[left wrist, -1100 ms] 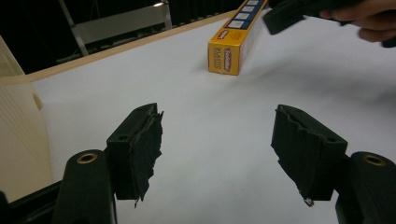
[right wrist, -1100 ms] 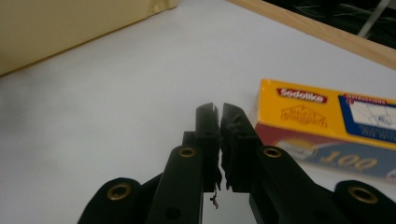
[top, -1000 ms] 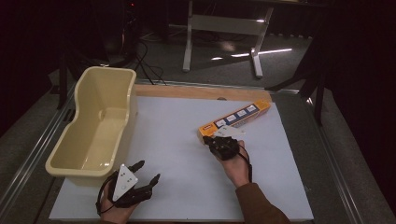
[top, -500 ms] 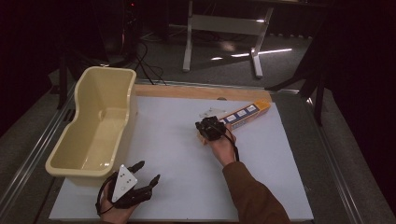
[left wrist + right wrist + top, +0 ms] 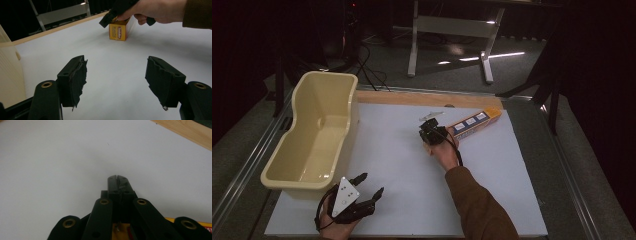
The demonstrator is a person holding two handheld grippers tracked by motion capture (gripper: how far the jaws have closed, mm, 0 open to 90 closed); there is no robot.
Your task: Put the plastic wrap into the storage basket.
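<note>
A long orange box [image 5: 474, 122] with blue-and-white labels lies at an angle at the back of the white mat [image 5: 402, 165]. My right gripper [image 5: 428, 131] sits at the box's near left end, held by a hand in a brown sleeve. In the right gripper view its jaws [image 5: 117, 178] are pressed together with nothing between the tips, and a strip of the orange box [image 5: 121, 230] shows beneath them. My left gripper [image 5: 371, 185] rests at the mat's front left, open and empty [image 5: 116, 82]. It looks toward the box [image 5: 117, 31].
A cream plastic tub [image 5: 327, 77] stands along the mat's left side, just behind my left gripper, and its wall [image 5: 7, 75] shows at the left of the left gripper view. A wooden strip [image 5: 427, 99] borders the mat's far edge. Metal rails run along both table sides.
My right gripper has moved away from the person and to the left, up to the box's left end. The left gripper has stayed still and open.
</note>
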